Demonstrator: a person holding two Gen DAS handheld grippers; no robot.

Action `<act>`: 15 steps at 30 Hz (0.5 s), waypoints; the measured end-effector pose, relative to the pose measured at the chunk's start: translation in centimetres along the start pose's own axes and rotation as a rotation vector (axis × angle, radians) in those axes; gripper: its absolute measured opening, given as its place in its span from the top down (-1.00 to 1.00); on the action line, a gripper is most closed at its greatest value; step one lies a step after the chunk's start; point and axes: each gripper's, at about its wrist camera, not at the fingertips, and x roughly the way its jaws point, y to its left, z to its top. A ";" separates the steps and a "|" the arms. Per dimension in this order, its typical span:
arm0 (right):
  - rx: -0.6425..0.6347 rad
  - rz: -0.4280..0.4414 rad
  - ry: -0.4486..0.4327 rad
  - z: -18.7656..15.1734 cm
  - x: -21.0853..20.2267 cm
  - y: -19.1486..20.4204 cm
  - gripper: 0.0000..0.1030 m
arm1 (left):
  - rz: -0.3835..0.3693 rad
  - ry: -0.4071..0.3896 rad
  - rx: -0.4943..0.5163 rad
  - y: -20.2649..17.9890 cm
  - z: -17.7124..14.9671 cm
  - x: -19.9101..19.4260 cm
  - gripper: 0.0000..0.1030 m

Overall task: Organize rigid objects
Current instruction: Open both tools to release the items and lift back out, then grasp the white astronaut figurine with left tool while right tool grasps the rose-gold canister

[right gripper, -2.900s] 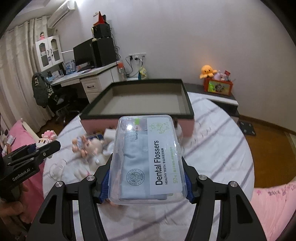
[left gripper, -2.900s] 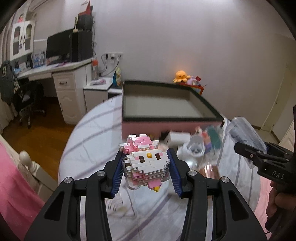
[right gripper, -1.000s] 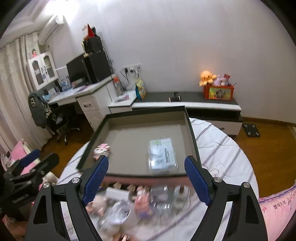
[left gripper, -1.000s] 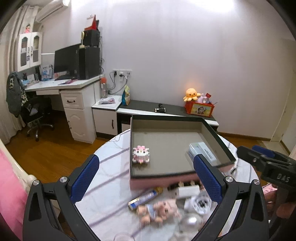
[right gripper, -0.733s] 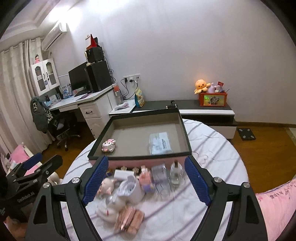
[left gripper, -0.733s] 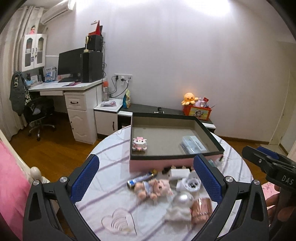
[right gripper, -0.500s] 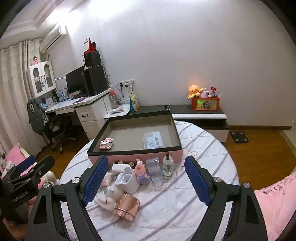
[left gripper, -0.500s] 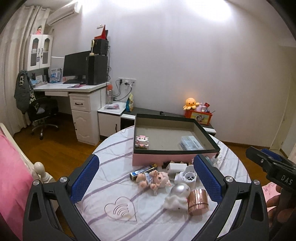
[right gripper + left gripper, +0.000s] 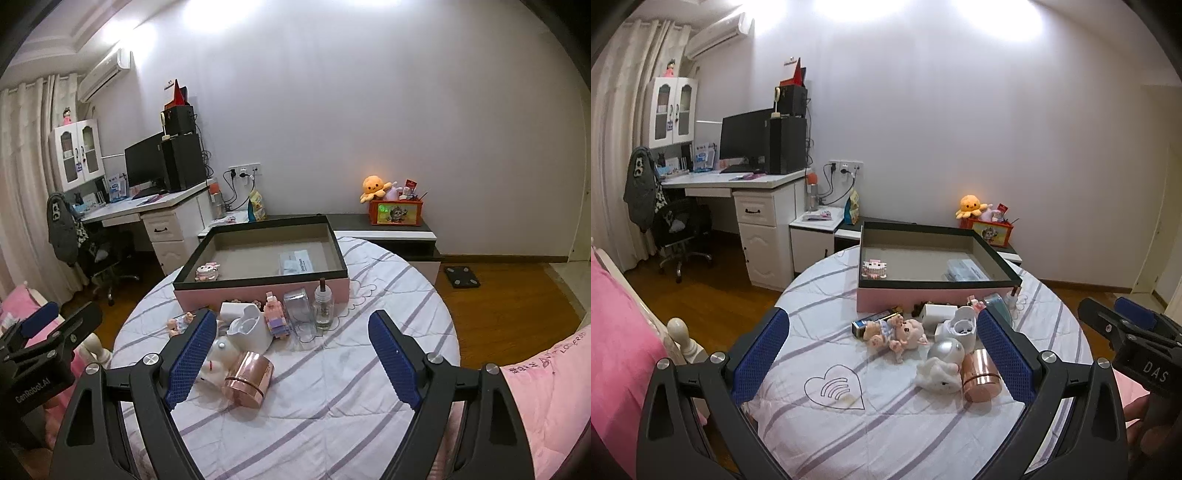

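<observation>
The pink box (image 9: pixel 934 295) with a dark rim stands at the table's far side. In it lie a pink-and-white brick figure (image 9: pixel 874 268) at the left and a clear dental floss case (image 9: pixel 966 269) at the right. My left gripper (image 9: pixel 882 315) is open and empty, well back from the box. My right gripper (image 9: pixel 291 315) is open and empty too. In front of the box (image 9: pixel 258 290) lie a doll (image 9: pixel 897 332), a white cup (image 9: pixel 249 328), a rose-gold cylinder (image 9: pixel 248 373), a small brick figure (image 9: pixel 275 314), a clear case (image 9: pixel 299 310) and a small bottle (image 9: pixel 323 302).
The round table carries a striped cloth (image 9: pixel 886 424) with a heart print. A pink bed (image 9: pixel 617 332) lies at the left, more pink bedding (image 9: pixel 546 369) at the right. A desk (image 9: pixel 753 192), an office chair and a low cabinet stand behind.
Earlier the left gripper held the brick figure and the right held the floss case; both now lie in the box. Both grippers have drawn back from the box, open.
</observation>
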 end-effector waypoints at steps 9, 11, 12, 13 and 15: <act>-0.005 0.007 0.016 -0.2 0.2 0.1 -0.67 | 0.004 0.005 -0.003 0.0 -0.3 0.0 -1.00; -0.005 0.004 0.022 -0.3 0.4 0.2 -0.67 | 0.003 0.014 -0.004 0.0 -0.5 0.2 -1.00; -0.006 0.005 0.026 -0.4 0.5 0.2 -0.67 | 0.002 0.020 -0.004 0.0 -0.5 0.3 -1.00; -0.007 0.006 0.030 -0.4 0.6 0.2 -0.66 | 0.002 0.026 -0.005 0.0 -0.7 0.5 -1.00; -0.007 0.005 0.036 -0.5 0.8 0.2 -0.67 | 0.000 0.038 -0.006 -0.1 -0.8 0.8 -1.00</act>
